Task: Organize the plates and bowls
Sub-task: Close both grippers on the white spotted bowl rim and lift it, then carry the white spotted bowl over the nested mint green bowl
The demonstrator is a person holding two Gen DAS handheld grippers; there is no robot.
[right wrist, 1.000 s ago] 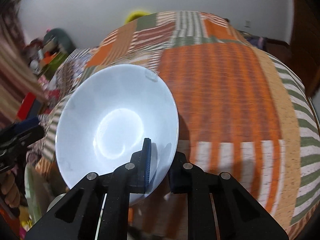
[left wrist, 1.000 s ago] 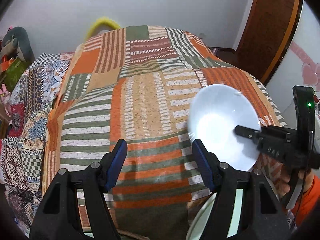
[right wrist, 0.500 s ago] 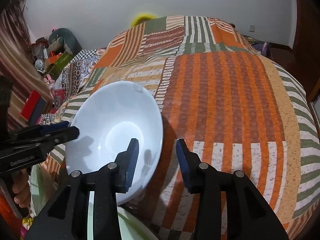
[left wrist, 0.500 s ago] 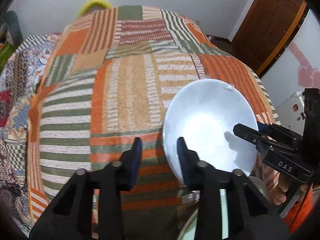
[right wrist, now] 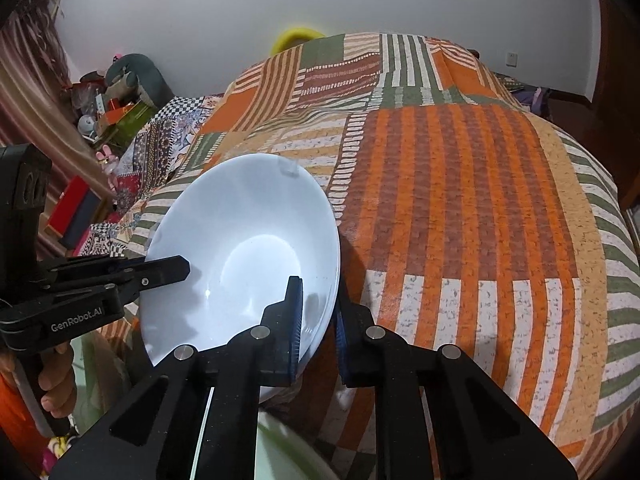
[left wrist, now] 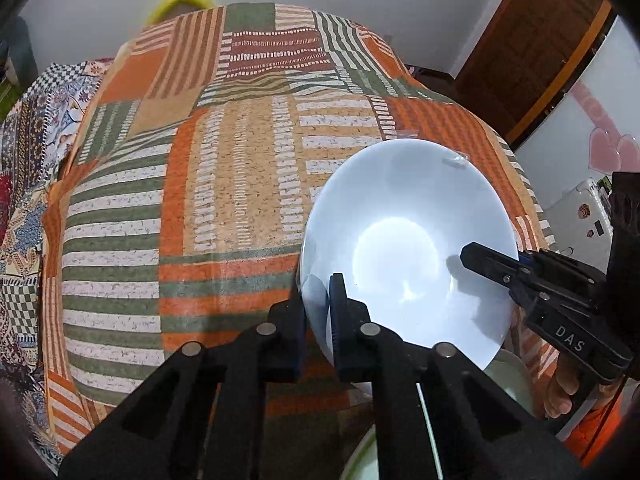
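A white bowl (left wrist: 408,248) is held above the near edge of a bed with a striped patchwork cover (left wrist: 224,184). My left gripper (left wrist: 318,300) is shut on the bowl's left rim. My right gripper (right wrist: 318,300) is shut on the bowl's right rim (right wrist: 328,264), and it shows at the right in the left wrist view (left wrist: 492,266). The bowl (right wrist: 248,252) tilts its hollow toward me. The left gripper shows at the left in the right wrist view (right wrist: 160,272). A pale green dish (left wrist: 516,380) lies below the bowl, mostly hidden.
The bed cover (right wrist: 460,208) fills most of both views. Clutter and boxes (right wrist: 100,120) sit left of the bed. A brown door (left wrist: 532,40) and a white fridge (left wrist: 580,184) stand to the right. A yellow object (right wrist: 296,36) lies at the bed's far end.
My left gripper moved right and shut on the bowl's left rim. My right gripper opened half a second ago and is shut on the right rim again.
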